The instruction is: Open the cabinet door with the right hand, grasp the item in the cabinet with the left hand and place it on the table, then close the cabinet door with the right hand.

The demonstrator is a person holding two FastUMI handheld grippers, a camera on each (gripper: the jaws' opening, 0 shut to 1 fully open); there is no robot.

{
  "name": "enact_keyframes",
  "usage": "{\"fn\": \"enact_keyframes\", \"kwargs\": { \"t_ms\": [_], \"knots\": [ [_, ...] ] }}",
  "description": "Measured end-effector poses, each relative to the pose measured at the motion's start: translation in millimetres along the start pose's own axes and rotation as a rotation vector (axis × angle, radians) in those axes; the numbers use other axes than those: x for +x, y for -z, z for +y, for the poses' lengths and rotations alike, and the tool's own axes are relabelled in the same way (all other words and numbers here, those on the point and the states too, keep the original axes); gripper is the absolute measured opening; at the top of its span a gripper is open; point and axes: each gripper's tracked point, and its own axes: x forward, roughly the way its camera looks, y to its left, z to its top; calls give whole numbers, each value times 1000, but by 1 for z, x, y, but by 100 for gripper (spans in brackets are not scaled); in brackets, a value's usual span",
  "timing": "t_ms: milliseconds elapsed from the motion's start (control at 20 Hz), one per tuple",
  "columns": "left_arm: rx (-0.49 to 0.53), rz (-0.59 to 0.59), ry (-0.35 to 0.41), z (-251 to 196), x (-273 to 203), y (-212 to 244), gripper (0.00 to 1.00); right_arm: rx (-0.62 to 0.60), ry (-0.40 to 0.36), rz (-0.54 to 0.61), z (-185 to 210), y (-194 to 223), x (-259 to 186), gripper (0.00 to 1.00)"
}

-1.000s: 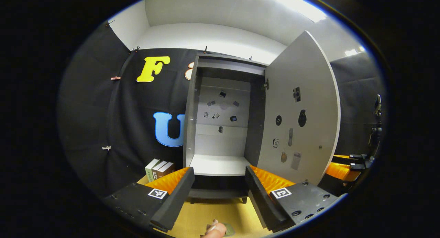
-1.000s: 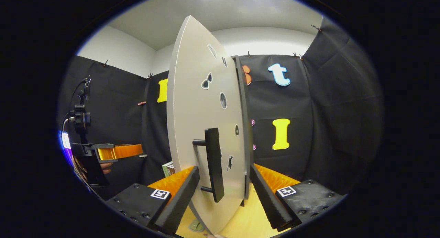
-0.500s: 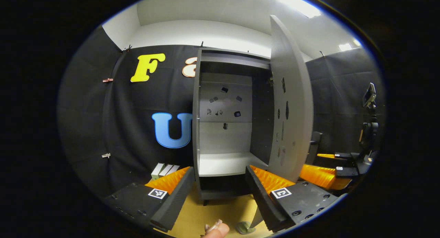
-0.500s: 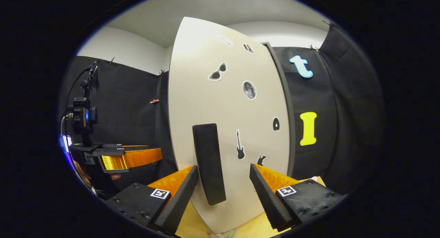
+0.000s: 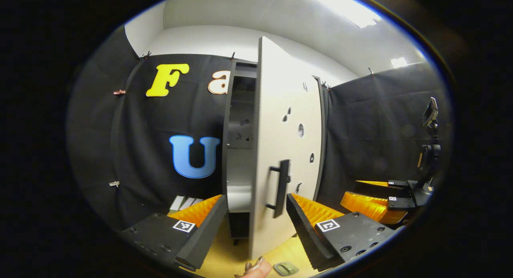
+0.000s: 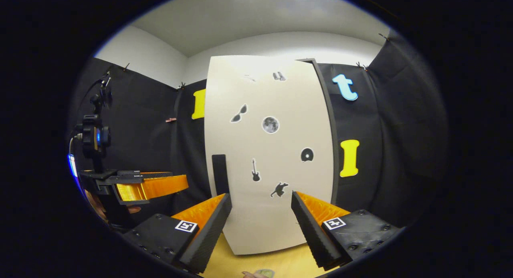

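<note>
The pale cabinet door stands a narrow gap from shut, and its dark bar handle faces outward. Through the gap I see a slice of the cabinet's inside and a bare shelf. A small greenish item lies on the yellow table in front of the cabinet. My left gripper is open and holds nothing. In the right gripper view the door faces me, with the handle above the left finger. My right gripper is open and clear of the handle.
A few books lean against the wall left of the cabinet. A camera on a stand rises at the left. The other gripper shows at the right of the left gripper view. A fingertip pokes in at the bottom edge.
The door has swung from wide open to nearly shut. The handle, which sat between the right gripper's fingers, now lies farther off and to their left.
</note>
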Motion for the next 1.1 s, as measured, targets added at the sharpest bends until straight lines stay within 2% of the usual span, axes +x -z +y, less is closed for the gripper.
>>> {"fn": "enact_keyframes", "kwargs": {
  "t_ms": [200, 300, 600, 750, 950, 1100],
  "knots": [
    [0, 10, 13, -10, 7, 1, 94, -5, 36, 0, -20, -4, 4, 97],
    [-8, 6, 23, -18, 12, 1, 94, -22, 52, -10, -30, -10, 3, 100],
    [16, -10, 36, -31, 17, -2, 94, -70, 98, -41, -45, -22, 1, 98],
    [45, -15, 27, -31, 21, -5, 94, -77, 90, -60, -42, -29, 2, 98],
    [29, -11, 47, -37, 26, -3, 94, -68, 76, -67, -39, -33, 3, 98],
    [30, 4, 31, -32, 27, -1, 94, -56, 59, -63, -36, -32, 2, 98]
  ]
}}
